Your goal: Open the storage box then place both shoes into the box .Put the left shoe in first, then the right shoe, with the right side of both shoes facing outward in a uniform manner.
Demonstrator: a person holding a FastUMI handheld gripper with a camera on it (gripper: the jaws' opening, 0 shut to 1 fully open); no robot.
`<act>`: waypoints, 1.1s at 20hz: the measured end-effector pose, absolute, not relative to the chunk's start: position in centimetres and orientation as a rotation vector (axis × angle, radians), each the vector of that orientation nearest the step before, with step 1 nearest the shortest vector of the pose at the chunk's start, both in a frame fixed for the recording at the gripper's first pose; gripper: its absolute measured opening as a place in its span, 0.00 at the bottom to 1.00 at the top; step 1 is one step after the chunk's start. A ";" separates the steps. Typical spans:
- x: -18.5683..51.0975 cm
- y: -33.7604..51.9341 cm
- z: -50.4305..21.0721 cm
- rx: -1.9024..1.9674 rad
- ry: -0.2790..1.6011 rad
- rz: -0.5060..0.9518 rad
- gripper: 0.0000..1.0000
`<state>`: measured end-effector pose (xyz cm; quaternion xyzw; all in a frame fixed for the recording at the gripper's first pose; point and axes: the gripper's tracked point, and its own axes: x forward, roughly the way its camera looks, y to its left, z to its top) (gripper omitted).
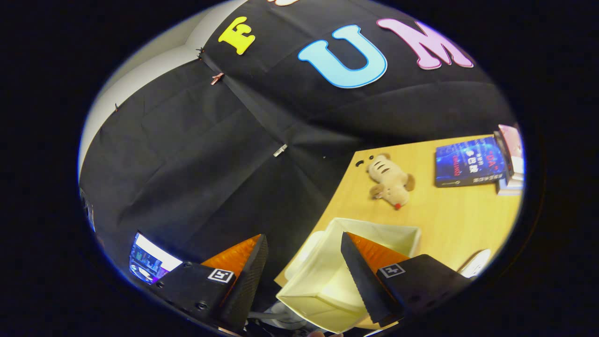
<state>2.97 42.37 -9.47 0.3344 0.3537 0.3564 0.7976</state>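
The cream storage box point(327, 281) stands open on the wooden table point(449, 220), at its near corner, its hollow inside showing. My gripper point(304, 245) hovers above that corner, open, with nothing between its black pads. The right finger point(369, 271) hangs over the box's opening, and the left finger point(238, 271) is out past the table edge, over the booth's dark cloth. A pale rounded piece point(304, 255), perhaps the lid, lies against the box's left side. A white curved object point(475, 264) peeks out to the right of the right finger; whether it is a shoe I cannot tell.
A tan plush animal point(389, 180) lies on the table beyond the box. Further right is a blue book point(468, 166) beside a small stack of books point(510, 159). A lit screen point(149, 260) sits low to the left of the fingers, off the table.
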 end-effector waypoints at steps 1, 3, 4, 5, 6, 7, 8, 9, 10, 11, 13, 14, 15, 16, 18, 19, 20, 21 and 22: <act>3.0 40.9 -9.8 0.691 0.757 0.738 0.96; 3.0 37.7 -11.1 0.638 0.768 0.679 0.96; 2.8 36.2 -11.8 0.616 0.775 0.654 0.96; 2.6 34.5 -12.8 0.591 0.788 0.622 0.96; 2.6 32.9 -13.7 0.572 0.795 0.589 0.96; 2.4 31.3 -14.7 0.555 0.798 0.555 0.96; 2.1 29.6 -15.9 0.532 0.812 0.521 0.96; 1.8 27.9 -17.4 0.501 0.828 0.481 0.96; 1.4 26.0 -18.9 0.470 0.851 0.442 0.96; 0.8 23.9 -20.6 0.442 0.882 0.404 0.96; -0.6 20.9 -24.0 0.407 0.945 0.340 0.96; -1.4 19.9 -25.5 0.399 0.976 0.316 0.96; -2.2 19.1 -27.2 0.398 1.007 0.295 0.96; -3.2 18.6 -28.7 0.395 1.041 0.277 0.95; -4.8 17.4 -31.7 0.384 1.108 0.244 0.91; -5.8 17.1 -33.1 0.382 1.144 0.232 0.90; -6.4 17.3 -34.2 0.394 1.174 0.230 0.84; -6.8 17.5 -35.4 0.415 1.204 0.236 0.81; -7.1 17.9 -36.5 0.435 1.234 0.248 0.78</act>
